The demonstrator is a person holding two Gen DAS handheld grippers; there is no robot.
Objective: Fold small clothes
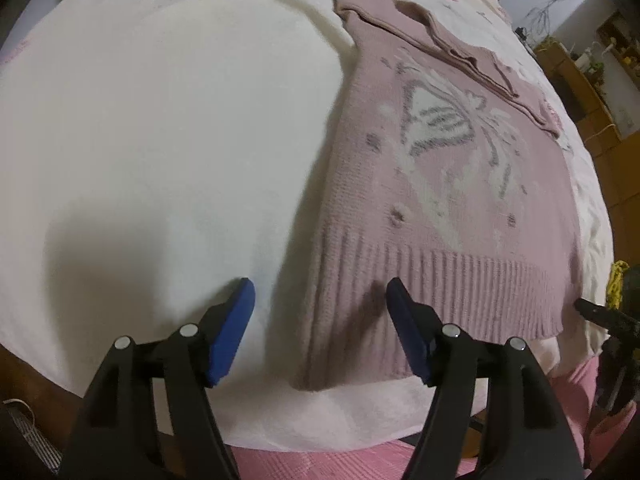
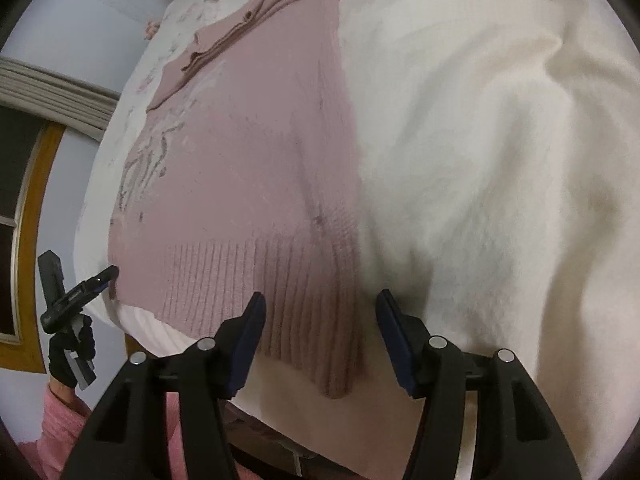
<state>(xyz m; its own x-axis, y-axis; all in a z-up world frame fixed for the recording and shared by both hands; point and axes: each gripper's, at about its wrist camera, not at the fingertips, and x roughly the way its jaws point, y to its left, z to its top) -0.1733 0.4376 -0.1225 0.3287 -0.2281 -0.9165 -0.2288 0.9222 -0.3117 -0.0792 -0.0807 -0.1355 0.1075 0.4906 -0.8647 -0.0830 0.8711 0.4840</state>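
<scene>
Pink knitted sweater [image 1: 448, 208] looks soft and floppy; both grippers, left [image 1: 320, 304] and right [image 2: 320, 312], fingers wide, near the ribbed hem [image 2: 280, 280] corners, lower frame.

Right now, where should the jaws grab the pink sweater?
Grab the pink sweater by the two corners of its ribbed hem, coming from the near edge. The hem lies flat nearest both open grippers, and its thick ribbing looks easy to pinch.

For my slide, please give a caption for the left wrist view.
Open left gripper poised at the ribbed hem corner of a pink knitted sweater on a white blanket.
</scene>
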